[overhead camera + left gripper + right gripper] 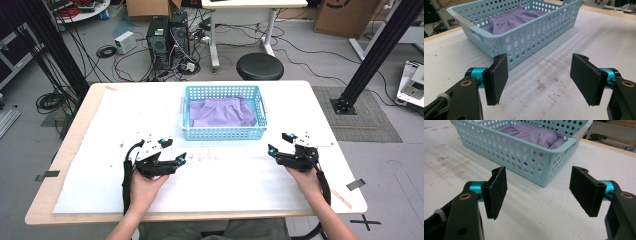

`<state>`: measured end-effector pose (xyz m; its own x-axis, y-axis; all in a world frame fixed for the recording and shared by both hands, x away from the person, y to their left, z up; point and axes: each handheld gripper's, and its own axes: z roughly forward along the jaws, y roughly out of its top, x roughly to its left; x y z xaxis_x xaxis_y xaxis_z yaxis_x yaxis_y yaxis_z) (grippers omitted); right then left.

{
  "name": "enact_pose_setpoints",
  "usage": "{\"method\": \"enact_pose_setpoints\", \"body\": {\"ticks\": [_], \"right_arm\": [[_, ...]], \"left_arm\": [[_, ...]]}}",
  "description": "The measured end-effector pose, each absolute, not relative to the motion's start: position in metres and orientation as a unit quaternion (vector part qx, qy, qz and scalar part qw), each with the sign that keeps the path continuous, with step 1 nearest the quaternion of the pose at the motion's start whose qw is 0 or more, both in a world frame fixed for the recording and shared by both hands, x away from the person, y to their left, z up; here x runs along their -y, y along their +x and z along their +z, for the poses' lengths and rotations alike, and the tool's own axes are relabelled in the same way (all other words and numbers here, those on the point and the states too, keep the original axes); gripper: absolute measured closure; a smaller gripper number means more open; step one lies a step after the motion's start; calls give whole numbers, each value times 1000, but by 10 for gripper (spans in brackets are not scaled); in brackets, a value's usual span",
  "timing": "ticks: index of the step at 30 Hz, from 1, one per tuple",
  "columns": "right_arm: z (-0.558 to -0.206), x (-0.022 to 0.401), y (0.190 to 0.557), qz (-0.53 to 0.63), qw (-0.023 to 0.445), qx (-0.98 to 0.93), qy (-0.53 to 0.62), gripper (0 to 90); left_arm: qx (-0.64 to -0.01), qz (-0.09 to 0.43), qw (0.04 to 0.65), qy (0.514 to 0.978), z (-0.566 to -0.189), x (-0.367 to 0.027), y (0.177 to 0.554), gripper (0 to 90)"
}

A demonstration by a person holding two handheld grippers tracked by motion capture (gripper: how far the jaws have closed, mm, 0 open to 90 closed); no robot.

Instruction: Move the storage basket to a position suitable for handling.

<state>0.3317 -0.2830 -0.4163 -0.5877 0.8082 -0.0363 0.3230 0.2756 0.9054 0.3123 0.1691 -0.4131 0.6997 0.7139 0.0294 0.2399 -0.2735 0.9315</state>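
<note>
A light blue perforated basket (222, 133) stands on the white table sheet (225, 182), at the middle toward the far side. Folded purple cloth (222, 112) lies inside it. My left gripper (175, 151) rests low over the sheet, near the basket's front left corner, open and with nothing between its pads. My right gripper (280, 143) sits off the basket's front right corner, also open and holding nothing. In the left gripper view the open left gripper (539, 67) faces the basket (531, 37) and the cloth (511, 20). In the right gripper view the right gripper (537, 185) faces the basket (506, 152) and the cloth (534, 135).
The white sheet bears faint dirty marks (541, 85) in front of the basket. Behind the table stand a black stool (260, 66) and computer towers (167, 37) amid cables. Black frame posts (372, 55) rise at both far sides.
</note>
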Motion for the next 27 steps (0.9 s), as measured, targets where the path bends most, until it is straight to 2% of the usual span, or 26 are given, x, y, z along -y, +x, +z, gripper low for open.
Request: {"method": "enact_pose_setpoints", "body": {"ticks": [27], "right_arm": [[-424,283,335,446,266,-766,378,303]], "left_arm": [[-316,230,506,769,-417,-168,315,309]]}}
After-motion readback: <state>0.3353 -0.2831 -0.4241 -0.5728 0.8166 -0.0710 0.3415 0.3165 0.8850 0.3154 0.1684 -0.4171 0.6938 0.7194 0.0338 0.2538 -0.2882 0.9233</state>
